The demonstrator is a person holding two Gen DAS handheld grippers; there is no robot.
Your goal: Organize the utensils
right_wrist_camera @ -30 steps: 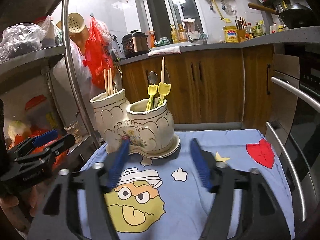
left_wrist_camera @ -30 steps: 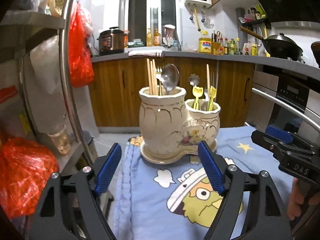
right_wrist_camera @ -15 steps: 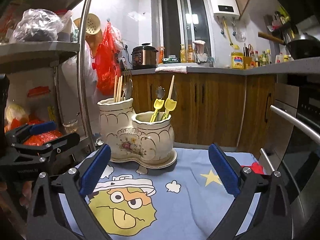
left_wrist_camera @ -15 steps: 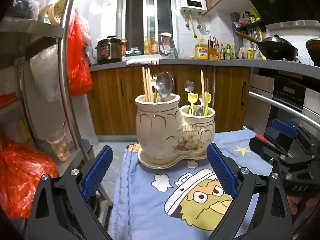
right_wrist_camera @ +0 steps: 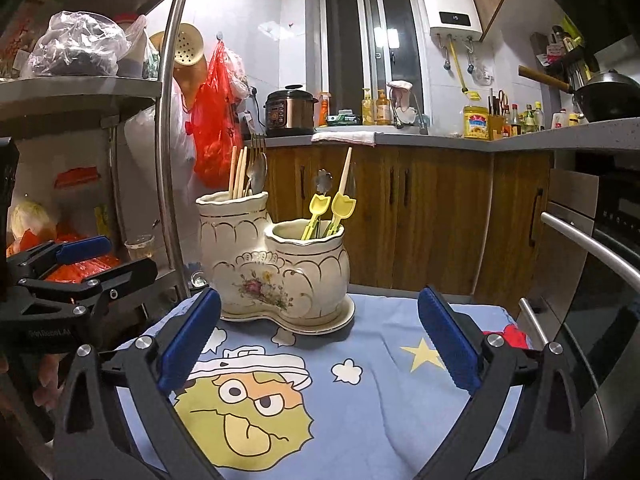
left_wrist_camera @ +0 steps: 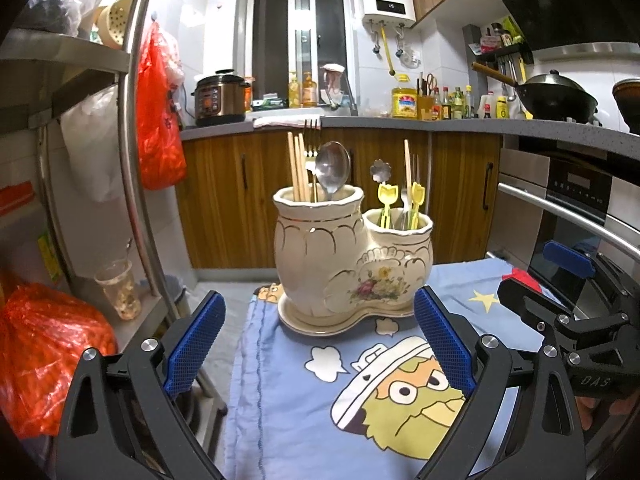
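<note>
Both your claws, left claw (left_wrist_camera: 318, 344) and right claw (right_wrist_camera: 318, 344), gape wide and empty, just short of the holder (left_wrist_camera: 352, 258). Pick one utensil, approach from above, and pinch its shaft without knocking the others. The cream, gilt, two-pot holder stands on the blue cloth (right_wrist_camera: 380, 412) over the table: chopsticks (left_wrist_camera: 298, 172), spoon (left_wrist_camera: 332, 168) in the taller pot, yellow forks (right_wrist_camera: 332, 210) in the lower.

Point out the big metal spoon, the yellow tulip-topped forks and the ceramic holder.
Big metal spoon (left_wrist_camera: 332, 168), left wrist view, on its bowl.
Yellow tulip-topped forks (right_wrist_camera: 343, 203), right wrist view, on the right one's tulip top.
Ceramic holder (left_wrist_camera: 316, 268), left wrist view, on the taller pot's front wall.
</note>
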